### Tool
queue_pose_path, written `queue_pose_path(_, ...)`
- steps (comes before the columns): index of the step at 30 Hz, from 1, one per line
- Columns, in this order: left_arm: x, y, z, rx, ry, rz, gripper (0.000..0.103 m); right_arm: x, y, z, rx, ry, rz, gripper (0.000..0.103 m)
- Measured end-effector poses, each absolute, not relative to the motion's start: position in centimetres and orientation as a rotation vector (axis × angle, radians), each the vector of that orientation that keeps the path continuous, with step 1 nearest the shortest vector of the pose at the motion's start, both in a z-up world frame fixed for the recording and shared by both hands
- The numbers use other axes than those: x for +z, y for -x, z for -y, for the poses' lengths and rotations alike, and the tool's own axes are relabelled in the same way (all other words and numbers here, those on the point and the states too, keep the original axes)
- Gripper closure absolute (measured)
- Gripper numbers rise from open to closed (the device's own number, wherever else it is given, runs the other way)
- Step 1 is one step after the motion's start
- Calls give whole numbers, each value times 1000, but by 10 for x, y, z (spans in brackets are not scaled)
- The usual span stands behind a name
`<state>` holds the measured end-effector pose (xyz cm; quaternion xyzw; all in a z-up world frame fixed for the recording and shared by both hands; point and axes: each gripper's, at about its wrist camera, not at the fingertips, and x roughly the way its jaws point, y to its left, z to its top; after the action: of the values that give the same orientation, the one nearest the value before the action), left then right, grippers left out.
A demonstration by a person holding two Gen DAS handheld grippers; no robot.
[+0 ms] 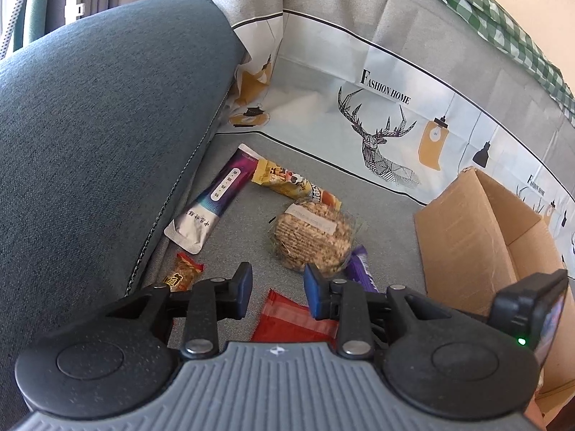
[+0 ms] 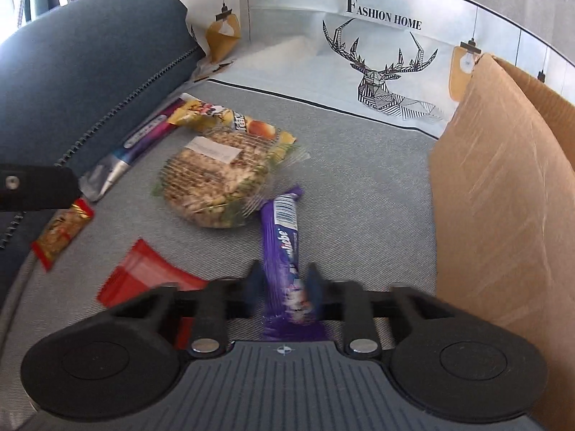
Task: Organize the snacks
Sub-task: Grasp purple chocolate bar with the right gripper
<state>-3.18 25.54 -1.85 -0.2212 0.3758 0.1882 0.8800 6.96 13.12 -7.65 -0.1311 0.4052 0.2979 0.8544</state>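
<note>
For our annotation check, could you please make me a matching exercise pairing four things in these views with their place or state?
Things:
1. purple chocolate bar
2. cardboard box
3. round rice cake pack
4. left tool

Places or states:
A. open, holding nothing
B. between the right tool's fingers
C. standing open at the right
D. lying mid-cushion under a white label

Pairs: 1-B, 2-C, 3-D, 4-A

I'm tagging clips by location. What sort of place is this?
Likely a living room at home: snacks lie on a grey cloth-covered seat beside a blue sofa cushion, with a "Fashion Home" deer-print cover behind and a cardboard box alongside.
</note>
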Motion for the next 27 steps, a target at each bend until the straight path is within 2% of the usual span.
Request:
queue_pose_path(7, -16, 36, -260, 404, 478, -769, 68, -61, -54, -111, 630, 156, -924, 86)
queue_pose_path(15, -17, 39, -259, 385, 493, -777, 68, -26, -4, -65, 663, 145, -917, 86)
queue_pose_path(24, -20, 27, -248, 377, 467, -798, 66, -50, 11, -57, 693, 186, -991, 86)
queue_pose_path(26, -21, 25, -245, 375, 454, -803, 66, -54, 12, -59, 682, 213, -996, 80)
queue_pose_path(27, -21, 24, -243, 372, 445, -805, 65, -56, 12, -60, 689, 215, -1007, 72)
